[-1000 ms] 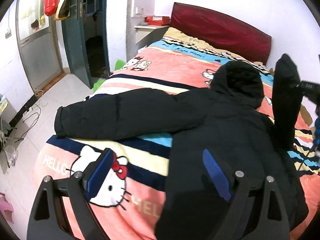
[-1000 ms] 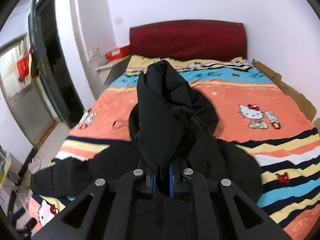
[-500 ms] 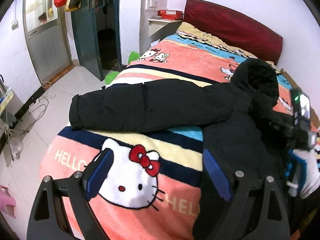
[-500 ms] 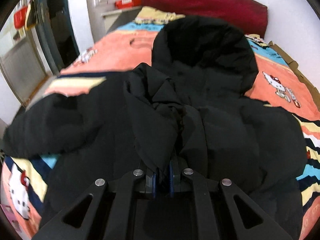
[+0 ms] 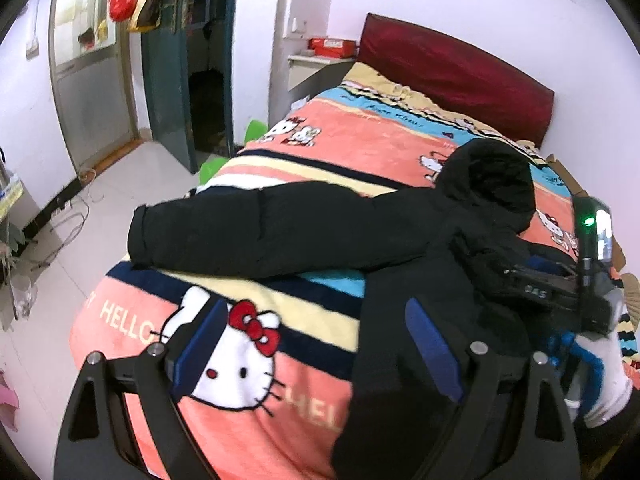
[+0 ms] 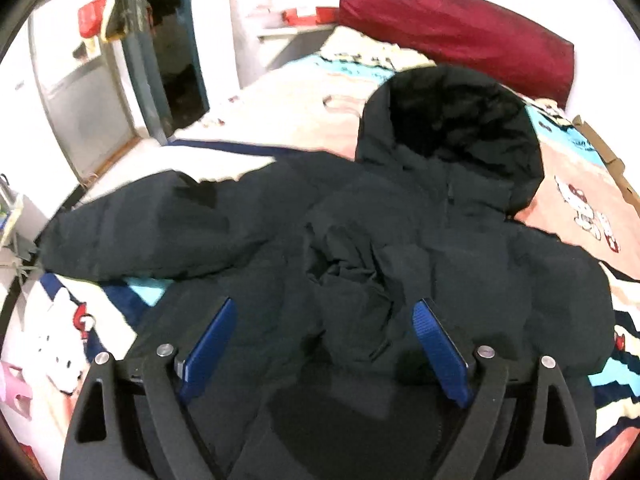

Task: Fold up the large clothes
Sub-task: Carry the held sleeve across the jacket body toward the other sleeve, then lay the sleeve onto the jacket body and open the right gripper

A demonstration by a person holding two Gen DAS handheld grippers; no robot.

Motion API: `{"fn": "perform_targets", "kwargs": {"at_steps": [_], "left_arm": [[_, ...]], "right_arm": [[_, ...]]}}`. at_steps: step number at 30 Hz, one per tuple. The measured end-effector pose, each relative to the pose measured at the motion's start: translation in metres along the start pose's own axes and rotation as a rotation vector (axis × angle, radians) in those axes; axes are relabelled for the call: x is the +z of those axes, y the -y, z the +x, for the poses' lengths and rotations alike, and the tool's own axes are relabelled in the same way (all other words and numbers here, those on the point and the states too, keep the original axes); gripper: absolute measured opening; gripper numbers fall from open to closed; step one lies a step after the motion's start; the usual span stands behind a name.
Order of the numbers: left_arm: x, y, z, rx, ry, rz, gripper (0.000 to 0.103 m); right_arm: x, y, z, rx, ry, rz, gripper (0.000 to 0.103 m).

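While the right gripper [image 6: 320, 344] jaws are opening over the black hooded jacket [image 6: 400, 240], the left gripper [image 5: 316, 344] jaws stand wide, holding nothing.

Legible text, left wrist view: "HELLO" in cream capitals on the blanket [image 5: 360, 148], at 8 o'clock, beside the cat print; its last letter is partly hidden. A second "HEL", partly covered, at 6 o'clock. Small dark script on the blue stripe, 1 o'clock: illegible. Red box [image 5: 332, 44], 12 o'clock: label unreadable. Right wrist view: nothing legible.
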State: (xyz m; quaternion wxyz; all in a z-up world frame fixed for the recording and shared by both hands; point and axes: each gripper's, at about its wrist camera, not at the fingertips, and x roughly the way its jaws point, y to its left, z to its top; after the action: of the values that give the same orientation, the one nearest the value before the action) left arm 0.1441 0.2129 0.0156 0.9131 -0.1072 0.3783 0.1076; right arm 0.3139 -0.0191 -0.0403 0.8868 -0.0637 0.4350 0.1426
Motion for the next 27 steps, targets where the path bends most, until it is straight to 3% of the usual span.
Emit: {"fn": "perform_targets", "kwargs": {"at_steps": [6,10,15,21,27], "left_arm": [[0.000,0.066,0.002,-0.032,-0.011,0.057,0.091],[0.001,0.121,0.016,-0.032,-0.032,0.135,0.091],[0.014,0.197,0.049,-0.092,-0.042,0.217,0.091],[0.032,0.280,0.124,-0.112,-0.054,0.289,0.091],[0.032,0.302,0.191,-0.050,-0.100,0.332,0.091]], "right_arm": [[-0.009,0.050,-0.053,-0.001,0.061,0.012,0.089],[-0.019,0.118,-0.076,-0.088,0.083,0.045,0.089],[-0.030,0.207,-0.090,-0.173,0.092,0.123,0.087],[-0.027,0.266,-0.069,-0.188,0.094,0.174,0.086],[-0.028,0.277,-0.024,-0.161,0.062,0.148,0.085]]}}
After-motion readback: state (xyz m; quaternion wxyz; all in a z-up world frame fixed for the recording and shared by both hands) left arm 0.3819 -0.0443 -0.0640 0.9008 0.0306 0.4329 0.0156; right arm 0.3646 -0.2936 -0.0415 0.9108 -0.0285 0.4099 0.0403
